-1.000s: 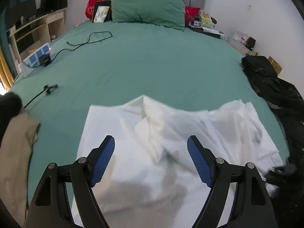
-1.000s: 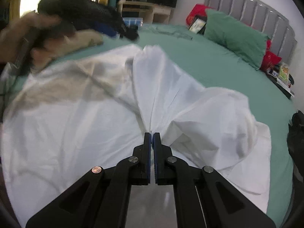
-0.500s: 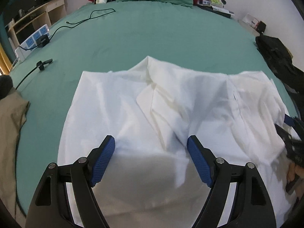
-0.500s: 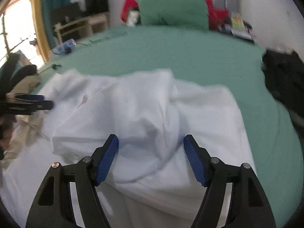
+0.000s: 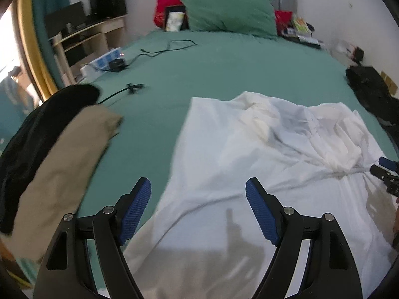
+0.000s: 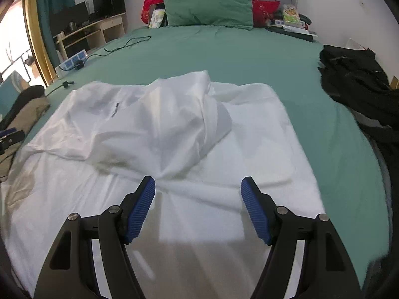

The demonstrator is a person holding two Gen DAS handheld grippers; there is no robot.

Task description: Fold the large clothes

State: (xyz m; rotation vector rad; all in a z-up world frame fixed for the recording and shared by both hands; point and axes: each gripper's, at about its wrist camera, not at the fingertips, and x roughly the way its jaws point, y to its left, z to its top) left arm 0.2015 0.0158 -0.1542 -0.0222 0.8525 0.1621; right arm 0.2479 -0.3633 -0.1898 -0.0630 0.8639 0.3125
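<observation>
A large white garment point(image 5: 261, 164) lies spread and rumpled on the green bed sheet point(image 5: 224, 69); it also shows in the right wrist view point(image 6: 162, 144), with a raised fold at its middle. My left gripper point(image 5: 198, 209) is open and empty above the garment's near left part. My right gripper point(image 6: 198, 206) is open and empty above the garment's near edge. The right gripper's tip point(image 5: 385, 172) shows at the right edge of the left wrist view.
Tan and black clothes point(image 5: 57, 154) lie at the bed's left edge. Black clothes point(image 6: 356, 87) lie on the right. A power strip point(image 5: 104, 59) and cables point(image 5: 159, 49) are on the far left. A green pillow point(image 6: 209, 5) is at the headboard.
My right gripper let go of the white garment and opened. My left gripper swung left and pulled back, bringing the tan and black clothes into view. The garment now lies flatter.
</observation>
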